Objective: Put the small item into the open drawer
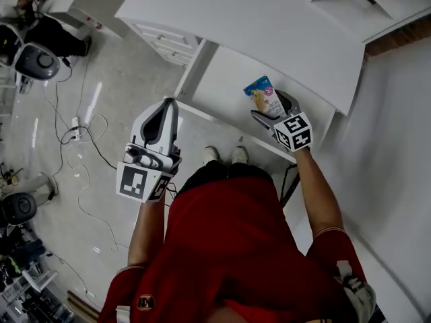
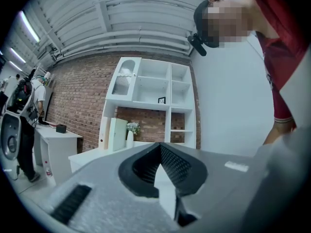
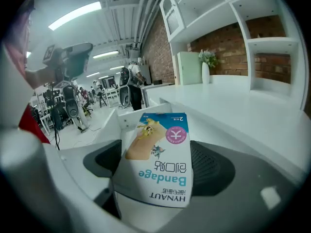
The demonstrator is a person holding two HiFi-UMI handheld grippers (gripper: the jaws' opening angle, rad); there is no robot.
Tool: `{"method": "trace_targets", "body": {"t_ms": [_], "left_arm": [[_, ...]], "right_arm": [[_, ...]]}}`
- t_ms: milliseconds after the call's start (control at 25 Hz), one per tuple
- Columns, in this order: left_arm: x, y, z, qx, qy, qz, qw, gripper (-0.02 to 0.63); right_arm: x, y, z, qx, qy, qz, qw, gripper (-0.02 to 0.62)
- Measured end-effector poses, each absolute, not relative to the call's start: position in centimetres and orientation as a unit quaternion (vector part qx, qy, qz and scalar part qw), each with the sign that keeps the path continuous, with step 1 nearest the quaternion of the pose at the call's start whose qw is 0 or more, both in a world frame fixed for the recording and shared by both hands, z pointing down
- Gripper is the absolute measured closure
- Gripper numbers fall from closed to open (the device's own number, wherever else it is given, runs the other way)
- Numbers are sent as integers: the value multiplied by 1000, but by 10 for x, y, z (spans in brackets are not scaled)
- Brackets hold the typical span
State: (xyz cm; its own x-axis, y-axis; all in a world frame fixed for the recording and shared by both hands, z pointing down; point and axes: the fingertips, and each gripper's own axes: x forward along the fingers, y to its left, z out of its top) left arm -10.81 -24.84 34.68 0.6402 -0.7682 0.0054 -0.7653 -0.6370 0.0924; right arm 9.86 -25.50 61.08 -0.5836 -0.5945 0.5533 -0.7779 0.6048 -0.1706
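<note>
The small item is a blue and white bandage packet [image 1: 261, 93] with a cartoon print. My right gripper [image 1: 271, 110] is shut on it and holds it over the open white drawer [image 1: 215, 79] under the white desk top [image 1: 269, 25]. In the right gripper view the packet [image 3: 158, 159] stands between the dark pads [image 3: 211, 166] of the right gripper [image 3: 155, 171], and the drawer's wall [image 3: 109, 125] shows beyond it. My left gripper [image 1: 169, 105] hangs to the left of the drawer's front corner, jaws closed on nothing. In the left gripper view the left gripper [image 2: 163, 154] points at a far shelf unit.
A white drawer cabinet [image 1: 168, 42] stands under the desk's left end. Cables and a power strip [image 1: 75, 128] trail over the grey floor at left, beside black equipment [image 1: 37, 59]. A white wall [image 1: 390, 153] closes the right side. The person's feet [image 1: 225, 155] stand at the drawer's front.
</note>
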Motion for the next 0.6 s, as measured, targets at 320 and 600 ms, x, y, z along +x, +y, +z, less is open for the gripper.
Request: {"method": "trace_targets", "body": {"t_ms": [320,600], "left_arm": [[-118,-247,349,896,-441,-5,52,604],[-121,-244,352,891,-450,8,59,604]], "right_arm": [[109,-269,669,400,-832,251,291,146],[115,-271,697,408,-813,271,316,146]]}}
